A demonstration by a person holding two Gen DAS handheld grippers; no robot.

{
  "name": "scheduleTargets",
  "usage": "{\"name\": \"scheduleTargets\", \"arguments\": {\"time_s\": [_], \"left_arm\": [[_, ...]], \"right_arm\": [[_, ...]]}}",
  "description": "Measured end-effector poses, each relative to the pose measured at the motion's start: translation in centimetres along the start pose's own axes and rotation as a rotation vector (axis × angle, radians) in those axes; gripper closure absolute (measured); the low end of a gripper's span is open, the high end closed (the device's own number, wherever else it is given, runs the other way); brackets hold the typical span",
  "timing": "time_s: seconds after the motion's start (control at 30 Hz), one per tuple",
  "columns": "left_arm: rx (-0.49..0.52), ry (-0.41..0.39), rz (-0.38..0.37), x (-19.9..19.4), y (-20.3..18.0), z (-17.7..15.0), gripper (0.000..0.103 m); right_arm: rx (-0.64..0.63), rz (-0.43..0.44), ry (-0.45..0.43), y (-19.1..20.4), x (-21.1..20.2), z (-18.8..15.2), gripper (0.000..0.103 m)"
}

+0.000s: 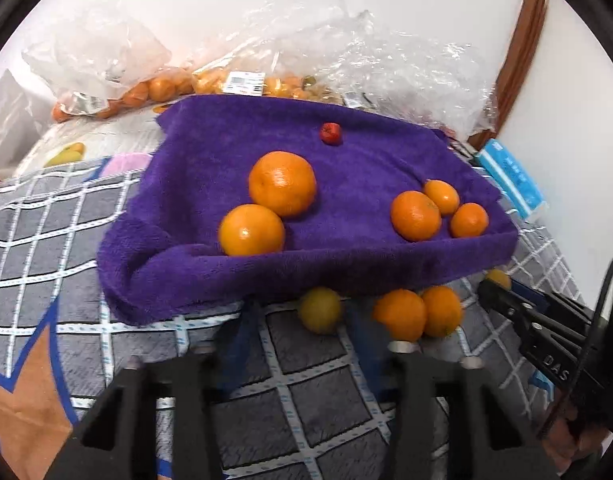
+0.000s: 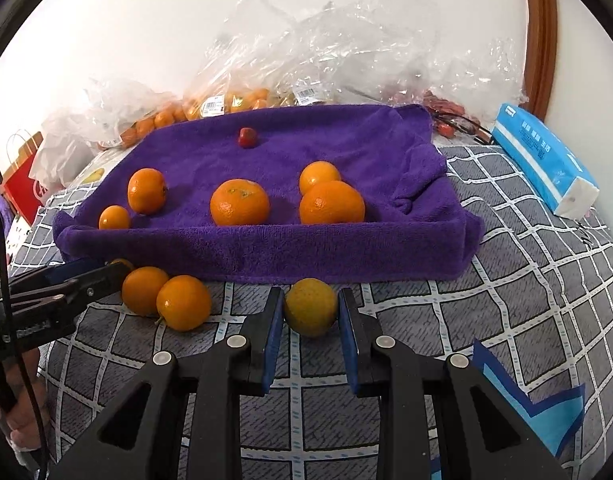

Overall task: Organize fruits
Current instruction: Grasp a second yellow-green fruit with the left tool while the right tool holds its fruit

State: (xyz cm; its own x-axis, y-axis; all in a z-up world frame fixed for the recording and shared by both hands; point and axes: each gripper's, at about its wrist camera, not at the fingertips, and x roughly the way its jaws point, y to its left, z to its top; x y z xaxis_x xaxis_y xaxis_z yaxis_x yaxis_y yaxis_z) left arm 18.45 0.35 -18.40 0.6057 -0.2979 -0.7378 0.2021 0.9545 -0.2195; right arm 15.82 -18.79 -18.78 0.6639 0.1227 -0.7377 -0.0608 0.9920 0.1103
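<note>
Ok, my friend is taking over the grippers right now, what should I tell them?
Right gripper: shut on a yellowish orange, on the bedspread in front of the purple towel.
Left gripper: around a yellow fruit there; blurred, grip unclear.
Done: five oranges and a small red fruit lie on the towel.
Left: those two, plus two loose oranges between them.

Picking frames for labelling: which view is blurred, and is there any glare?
Left wrist view: the left gripper is smeared and its blue pads are soft. Right wrist view: the right gripper and yellowish orange are sharp, the plastic bags glare, and the fisheye bends the quilt grid.
</note>
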Motion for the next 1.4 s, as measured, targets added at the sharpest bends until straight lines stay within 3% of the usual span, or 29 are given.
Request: {"name": "scheduleTargets", "arguments": {"time_s": [0.03,0.2,0.47,0.7,0.83,1.0,1.13,1.2,1.3,1.4], "left_arm": [[-0.007,0.009,-0.026,0.1,0.1,0.0,0.080],[-0.030,-0.016,-0.023,-0.5,0.5,-0.2,0.080],[-0.163,-0.012,-0.087,-1.0,2.9,-0.3,0.080],[-0.252,-0.026,-0.127,-1.9,4.9,-0.6,0.063],[-0.178,-0.048,-0.171,-2.5,3.6,-0.6,0.061],[-0.110,0.018,-0.248,-1.9,0.7,-0.6,0.060],[-0.056,0.006,-0.167,-1.5,-1.1,-0.4,0.057],[-0.083,0.000,-0.183,-1.6,-0.4,-0.3,0.057],[-0.133,-0.087,-0.184,-2.9,0.8,-0.5,0.055],[-0.131,-0.088,-0.089,-2.6,1.5,-0.2,0.051]], "right_arm": [[0.001,0.005,0.001,0.0,0.0,0.0,0.076],[0.008,0.014,-0.001,-0.1,0.0,0.0,0.076],[0.010,0.018,-0.001,-0.2,0.0,-0.1,0.076],[0.012,0.014,-0.003,-0.2,0.0,0.0,0.076],[0.020,0.014,-0.009,-0.4,-0.1,0.0,0.076],[0.030,0.012,-0.023,-0.6,-0.5,0.0,0.076],[0.048,0.011,-0.040,-0.9,-0.9,-0.1,0.076],[0.056,0.015,-0.044,-1.0,-1.1,-0.2,0.076],[0.056,0.015,-0.042,-1.0,-1.1,-0.2,0.076],[0.044,0.012,-0.035,-0.8,-0.9,-0.1,0.076]]}}
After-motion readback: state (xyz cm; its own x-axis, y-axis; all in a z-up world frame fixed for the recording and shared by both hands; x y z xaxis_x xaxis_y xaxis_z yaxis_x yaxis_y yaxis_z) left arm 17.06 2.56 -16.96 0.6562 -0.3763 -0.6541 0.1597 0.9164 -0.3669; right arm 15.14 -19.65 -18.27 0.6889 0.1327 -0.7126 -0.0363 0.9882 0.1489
